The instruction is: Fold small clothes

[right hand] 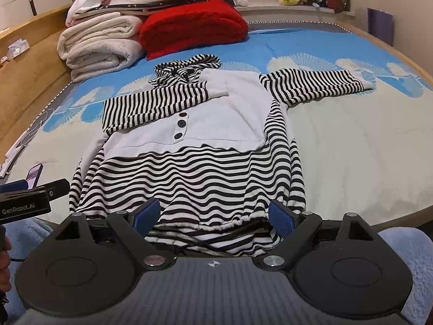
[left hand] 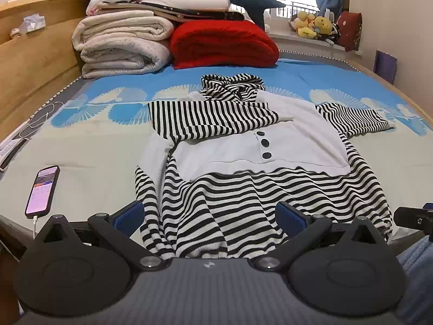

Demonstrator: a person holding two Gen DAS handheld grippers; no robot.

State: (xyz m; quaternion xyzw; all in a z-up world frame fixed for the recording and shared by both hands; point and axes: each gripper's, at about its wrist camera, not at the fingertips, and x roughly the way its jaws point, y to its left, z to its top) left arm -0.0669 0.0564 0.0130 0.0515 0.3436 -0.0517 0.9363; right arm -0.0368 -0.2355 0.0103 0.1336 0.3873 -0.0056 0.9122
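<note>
At nine o'clock we read "GenRobot_AI" on the left gripper (right hand: 27,189). Both it and our right gripper (right hand: 213,216) stand apart, empty, over the ribbed striped knit hoodie (right hand: 189,168).

You have a ribbed knit hooded top (right hand: 189,168) in black and white stripes, its plain white chest panel (right hand: 230,113) a smoother, matt cloth carrying glossy dark buttons (right hand: 180,123); it lies on a smooth, matt printed bedsheet (right hand: 351,140). Beyond the top's hood you see fluffy, rough-piled cream blankets (right hand: 100,51) and a coarse red knit (right hand: 194,24), and left of the top a satin-finished wooden bed frame (left hand: 29,81) and a glossy-screened phone (left hand: 42,189). At the top's near hem, the left gripper (left hand: 209,214) and right gripper (right hand: 213,214) look like matt black plastic with textured blue pads (right hand: 281,218) and bright metal pivot pins (right hand: 273,260).
</note>
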